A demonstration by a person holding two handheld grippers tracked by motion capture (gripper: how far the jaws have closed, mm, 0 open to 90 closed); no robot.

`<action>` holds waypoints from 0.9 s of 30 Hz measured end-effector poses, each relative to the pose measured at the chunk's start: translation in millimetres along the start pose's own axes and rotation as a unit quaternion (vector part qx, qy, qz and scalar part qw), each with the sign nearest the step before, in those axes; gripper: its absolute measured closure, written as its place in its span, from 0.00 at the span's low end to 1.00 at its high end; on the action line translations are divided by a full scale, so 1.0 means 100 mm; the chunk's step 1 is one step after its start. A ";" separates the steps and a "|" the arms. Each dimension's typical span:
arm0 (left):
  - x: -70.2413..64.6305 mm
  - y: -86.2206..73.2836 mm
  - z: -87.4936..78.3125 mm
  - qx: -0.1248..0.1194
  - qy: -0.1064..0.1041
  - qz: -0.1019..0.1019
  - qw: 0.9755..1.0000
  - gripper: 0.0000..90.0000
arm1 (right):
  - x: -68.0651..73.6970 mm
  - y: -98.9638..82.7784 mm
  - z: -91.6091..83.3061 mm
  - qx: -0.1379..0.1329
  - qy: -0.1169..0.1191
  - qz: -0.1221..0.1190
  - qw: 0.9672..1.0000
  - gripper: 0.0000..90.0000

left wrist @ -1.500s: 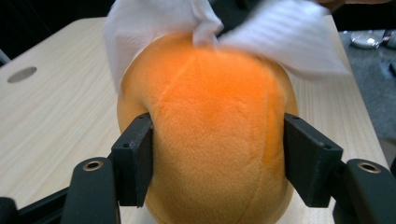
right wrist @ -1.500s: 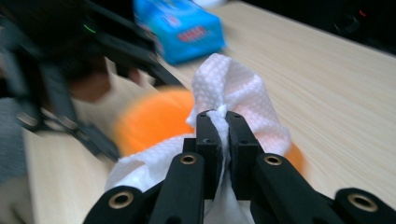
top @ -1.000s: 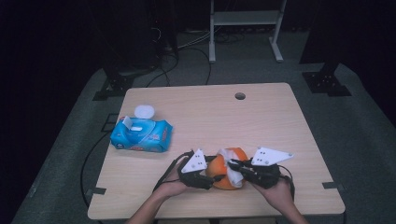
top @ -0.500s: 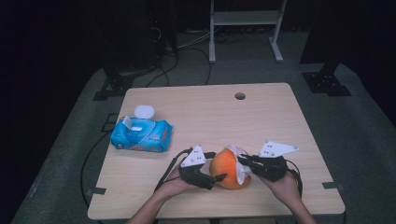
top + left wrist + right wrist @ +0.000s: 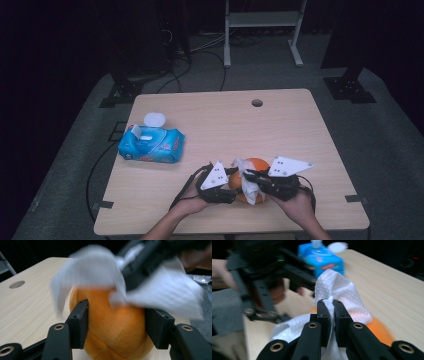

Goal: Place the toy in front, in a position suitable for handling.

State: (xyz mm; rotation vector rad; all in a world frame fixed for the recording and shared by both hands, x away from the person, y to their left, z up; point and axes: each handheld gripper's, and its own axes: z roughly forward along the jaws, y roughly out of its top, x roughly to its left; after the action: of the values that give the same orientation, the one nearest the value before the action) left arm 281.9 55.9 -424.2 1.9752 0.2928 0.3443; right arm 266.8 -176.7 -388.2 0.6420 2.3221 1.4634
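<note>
Between the left gripper's [image 5: 116, 327] jaws, the orange ball [image 5: 115, 327] stands upright.

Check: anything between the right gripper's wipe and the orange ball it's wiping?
Nothing visible. The right gripper pinches the white wipe, which drapes straight onto the orange ball. The left gripper has just been closing its jaws, which flank the ball's sides below the wipe.

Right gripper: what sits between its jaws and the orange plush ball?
The white textured wipe, pinched by the right gripper, drapes over the orange plush ball; the right gripper view shows it.
</note>
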 end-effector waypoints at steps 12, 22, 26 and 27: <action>0.19 -0.10 -0.03 -0.002 -0.018 -0.086 0.996 0.23 | -0.19 -0.19 0.00 0.036 -0.006 0.051 0.998 0.94; 0.27 -0.25 -0.07 0.030 -0.025 -0.075 0.996 0.40 | -0.18 -0.20 0.04 0.053 -0.025 0.035 0.998 0.94; 0.25 -0.23 -0.05 0.035 -0.025 -0.062 0.997 0.40 | -0.29 -0.29 0.02 0.050 -0.021 0.066 0.996 0.94; 0.25 -0.23 -0.05 0.034 -0.026 -0.060 0.997 0.41 | -0.27 -0.26 0.02 0.048 -0.022 0.062 0.997 0.94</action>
State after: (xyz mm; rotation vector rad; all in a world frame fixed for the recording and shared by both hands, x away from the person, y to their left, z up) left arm 301.7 78.3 -440.7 2.0193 0.3926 0.2074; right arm 285.0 -199.7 -412.0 0.8502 2.3687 1.3798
